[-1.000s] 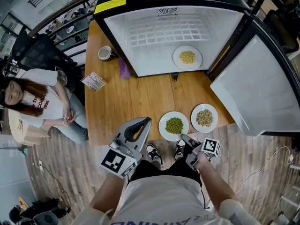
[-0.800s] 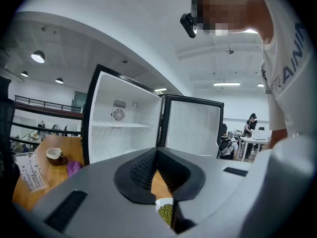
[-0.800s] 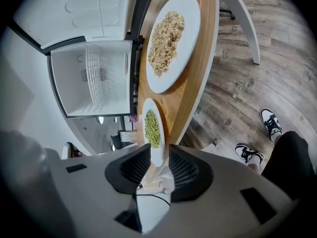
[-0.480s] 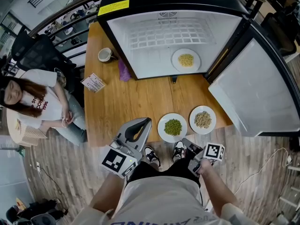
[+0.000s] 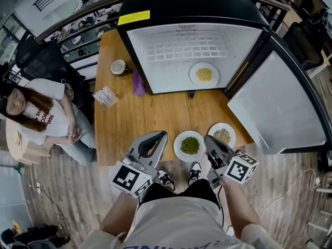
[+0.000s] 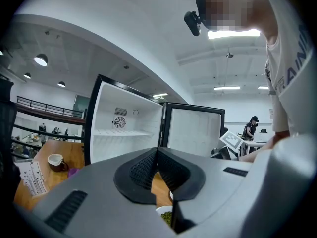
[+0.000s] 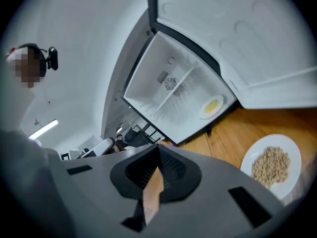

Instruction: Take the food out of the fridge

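The small black fridge stands open on the wooden table. Inside it, on the white floor, lies a plate of yellow food. Two plates sit near the table's front edge: green peas and beige grain. My left gripper hovers shut and empty left of the peas. My right gripper is raised between the two plates, rolled on its side, shut with nothing in it.
The fridge door swings open to the right. A mug, a purple object and a leaflet lie left of the fridge. A person sits at the table's left side.
My right gripper has risen from below the table edge, rolled, and closed its jaws on nothing. The left gripper has stayed put.
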